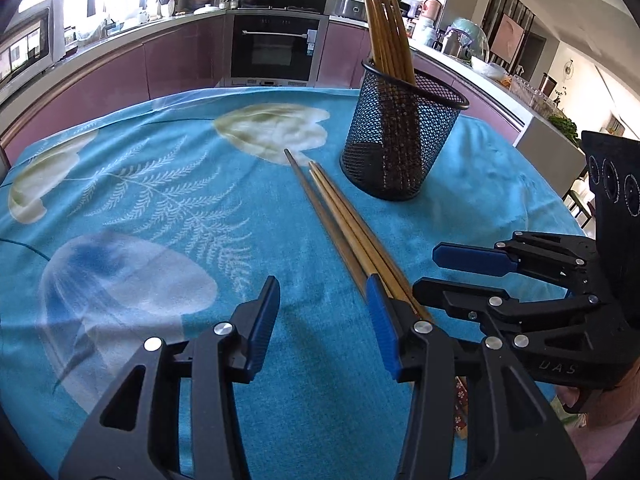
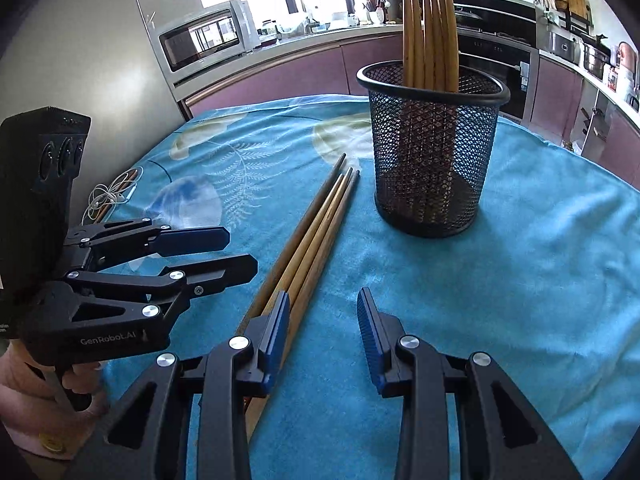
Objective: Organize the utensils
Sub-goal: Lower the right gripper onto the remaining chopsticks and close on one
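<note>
A black mesh holder (image 1: 402,136) stood upright on the far right part of the table, on a turquoise cloth (image 1: 160,208) printed with pale flowers and ferns; several wooden chopsticks (image 1: 386,20) already stood in it, leaning together against one side of the rim, which suggested that part of the sorting was done and that the holder served as the place for the rest. The loose chopsticks (image 1: 340,216) lay flat on the cloth just to the near left of the holder, close to its base but apart from it; they were bunched almost parallel, thin tips toward the far side and thick ends toward the person, so the thick ends were the handy part to grasp.

The left gripper (image 1: 324,320) hovered low over the near part of the cloth with its tongs spread and nothing between them; its right pad sat just over the thick ends of the loose bunch, though whether it touched them could not be told. The right gripper (image 2: 322,322) was likewise spread and empty, the near ends of the chopsticks passing beside and under its left pad; the gap itself framed bare cloth. Both tools faced the holder side by side, the bunch lying between them, probably so that either could close on a stick and lift it to the rim.

A coil of white earphone cable (image 2: 110,196) lay at the far left edge of the table, well apart from the work.
</note>
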`<state>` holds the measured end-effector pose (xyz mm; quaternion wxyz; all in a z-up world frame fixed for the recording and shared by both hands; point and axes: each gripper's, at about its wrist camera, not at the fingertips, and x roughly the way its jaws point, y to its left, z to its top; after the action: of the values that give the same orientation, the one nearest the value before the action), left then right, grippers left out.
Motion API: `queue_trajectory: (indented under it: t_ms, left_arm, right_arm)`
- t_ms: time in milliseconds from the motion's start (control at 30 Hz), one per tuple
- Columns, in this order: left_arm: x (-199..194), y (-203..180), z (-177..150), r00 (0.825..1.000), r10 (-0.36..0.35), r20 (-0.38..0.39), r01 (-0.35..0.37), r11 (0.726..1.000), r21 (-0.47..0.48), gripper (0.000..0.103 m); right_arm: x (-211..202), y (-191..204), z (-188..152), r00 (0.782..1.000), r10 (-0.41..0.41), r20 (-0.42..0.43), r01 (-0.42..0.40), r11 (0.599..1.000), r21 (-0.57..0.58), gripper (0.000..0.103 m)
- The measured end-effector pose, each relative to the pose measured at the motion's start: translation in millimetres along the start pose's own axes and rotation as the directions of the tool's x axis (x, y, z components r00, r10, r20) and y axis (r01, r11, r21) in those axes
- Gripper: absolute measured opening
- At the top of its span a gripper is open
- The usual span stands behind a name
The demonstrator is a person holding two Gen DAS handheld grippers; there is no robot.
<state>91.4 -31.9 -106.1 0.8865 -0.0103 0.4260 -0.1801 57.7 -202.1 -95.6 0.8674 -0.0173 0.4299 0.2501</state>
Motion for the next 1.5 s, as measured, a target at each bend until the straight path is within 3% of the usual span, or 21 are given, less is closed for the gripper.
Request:
queue_trajectory:
  t_ms: [767, 933, 1100, 1267, 1500]
  left_arm:
    - [13, -14, 2, 0.999, 0.022, -0.032, -0.02, 0.998, 0.067, 0.045]
    - [11, -11, 0, 0.999, 0.001, -0.036, 0.001, 0.999, 0.049, 0.036]
    - [8, -9, -1, 0.998, -0.038, -0.047, 0.039, 0.999, 0.027, 0.019]
    - [9, -8, -1, 0.998, -0.032, -0.056, 0.033, 0.999, 0.014, 0.024]
    - [17, -6, 11, 0.998, -0.002, -0.055, 0.003, 1.0, 0.017, 0.026]
  right_arm:
    - [4, 4, 1, 0.999, -0.033, -0.018, 0.032, 0.999, -0.024, 0.033]
    - [4, 3, 1, 0.999, -0.046, -0.021, 0.046, 0.999, -0.027, 0.033]
    - [3, 4, 2, 0.998, -0.052, -0.025, 0.052, 0.998, -0.032, 0.031]
    - [8, 5, 5, 0.998, -0.058, -0.033, 0.057, 0.998, -0.033, 0.03]
    - [15, 3, 12, 0.997, -0.071, -0.036, 0.07, 0.997, -0.034, 0.022]
